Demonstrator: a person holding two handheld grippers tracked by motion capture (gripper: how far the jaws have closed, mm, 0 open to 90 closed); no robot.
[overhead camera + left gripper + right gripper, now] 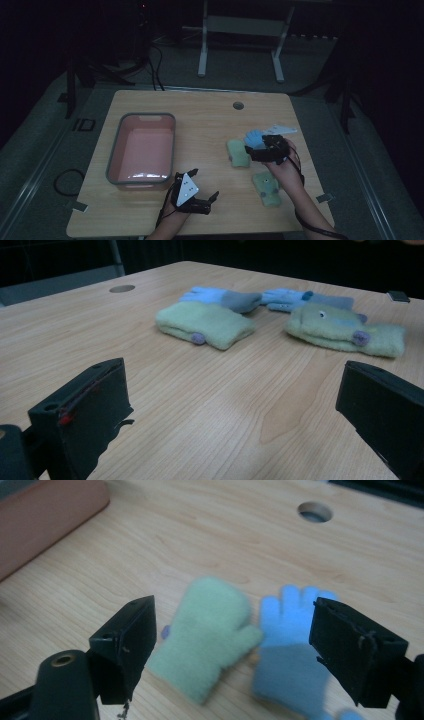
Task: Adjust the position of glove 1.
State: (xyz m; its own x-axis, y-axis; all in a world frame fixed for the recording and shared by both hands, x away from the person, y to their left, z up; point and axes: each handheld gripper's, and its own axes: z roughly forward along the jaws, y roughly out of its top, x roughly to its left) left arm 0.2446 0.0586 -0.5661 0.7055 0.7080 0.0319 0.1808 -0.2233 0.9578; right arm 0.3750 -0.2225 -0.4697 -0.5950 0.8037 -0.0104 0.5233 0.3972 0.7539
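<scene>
- The right tool hangs with its two black jaws spread wide and nothing between them, poised above two pieces of knitwear in the middle of the right gripper view.
- Below the gap lie a pale green fleece mitten and, touching its thumb side, a light blue knitted glove with a grey cuff; both lie flat on the light wooden surface.
- In the high view the right tool sits at centre right, over the blue glove and just beside the green mitten.
- A second pale green mitten with a small face on it lies lower right in the high view, near the person's right forearm.
- A second blue glove shows at the upper centre of the left gripper view, behind the green pair.
- The left tool rests low at the bottom centre of the high view, jaws spread and empty, well apart from the knitwear.
- A grey-rimmed pink plastic tub stands at centre left, empty as far as I can see.
- Risk, as I judge it: because mitten and glove touch, a closing right tool could pinch both at once or catch only a loose edge.
- Soft fleece may slip out during a lift, or drag its neighbour across the surface.
</scene>
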